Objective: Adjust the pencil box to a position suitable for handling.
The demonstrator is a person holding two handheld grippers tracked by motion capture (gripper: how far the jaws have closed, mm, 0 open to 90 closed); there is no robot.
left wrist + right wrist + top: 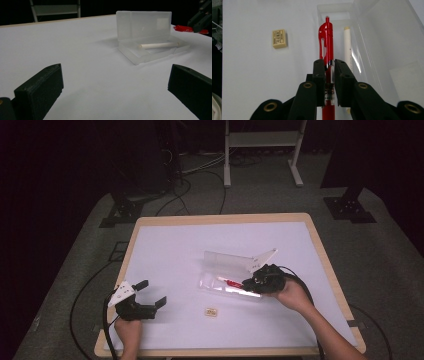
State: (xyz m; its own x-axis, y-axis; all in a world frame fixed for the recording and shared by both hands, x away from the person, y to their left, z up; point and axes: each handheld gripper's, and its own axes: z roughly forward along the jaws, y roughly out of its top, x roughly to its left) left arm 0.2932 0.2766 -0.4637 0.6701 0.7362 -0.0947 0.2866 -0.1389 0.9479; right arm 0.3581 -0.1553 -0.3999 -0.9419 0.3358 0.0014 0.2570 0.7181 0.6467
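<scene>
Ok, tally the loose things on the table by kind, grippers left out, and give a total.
Red pen, held in the right gripper: 1
White stick in the case: 1
Clear case, lid open: 1
Eraser: 1
Total: 4

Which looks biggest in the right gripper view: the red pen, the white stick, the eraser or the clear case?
1. Clear case
2. Red pen
3. White stick, partly hidden by the jaws, so its rank below the pen is unsure
4. Eraser
</scene>
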